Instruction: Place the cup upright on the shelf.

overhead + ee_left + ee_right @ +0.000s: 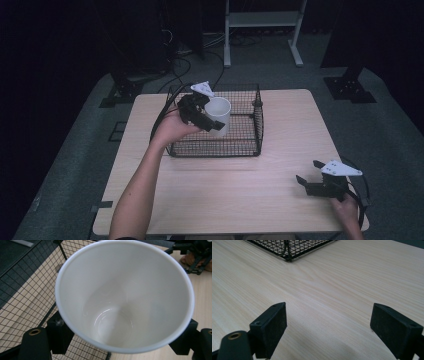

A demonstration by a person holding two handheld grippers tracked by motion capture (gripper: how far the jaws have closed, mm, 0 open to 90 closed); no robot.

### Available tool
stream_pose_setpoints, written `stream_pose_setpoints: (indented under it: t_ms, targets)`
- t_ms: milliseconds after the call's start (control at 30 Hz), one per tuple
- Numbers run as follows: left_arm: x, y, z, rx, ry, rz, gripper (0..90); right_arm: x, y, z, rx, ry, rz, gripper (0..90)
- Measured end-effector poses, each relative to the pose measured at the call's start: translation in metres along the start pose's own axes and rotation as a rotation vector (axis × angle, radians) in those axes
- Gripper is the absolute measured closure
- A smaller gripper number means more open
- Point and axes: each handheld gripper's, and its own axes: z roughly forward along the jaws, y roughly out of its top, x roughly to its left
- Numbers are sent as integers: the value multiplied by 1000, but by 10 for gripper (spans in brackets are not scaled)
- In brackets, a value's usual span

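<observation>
One white cup (218, 116) is what the work turns on, and the left gripper (210, 123) has it clamped by the side wall, held above the near-left part of the wire basket (252, 145). In the left gripper view the cup (120, 297) sits between the two black jaws, mouth tipped toward the camera, its inside empty and glossy.

By its look it is a smooth, hard-walled cup, probably ceramic or stiff plastic; which one cannot be told. Either way it should keep its shape under the pads, yet a glazed wall is slippery, so the grip depends on squeeze and not on texture. If ceramic, it would chip against the basket's wire rim, so it wants setting down gently and level. Empty, it is likely light enough for one gripper. A hold across the middle of the wall, as now, seems sounder than one at the thin lip.

Off to that gripper's right and nearer the person, the right gripper (311, 181) rests on the table (240, 200), jaws wide apart with nothing between them.
</observation>
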Motion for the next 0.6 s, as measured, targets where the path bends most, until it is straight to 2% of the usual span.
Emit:
stream_pose_setpoints:
  t_ms: [100,333,600]
  targets:
    - [7,-1,7,9,2,-9,213,0,0,0,0,1,0,131]
    - [26,-8,27,32,-5,-62,213,0,0,0,0,2,1,131]
    - [37,-13,45,54,-5,-85,213,-1,0,0,-4,4,3,131]
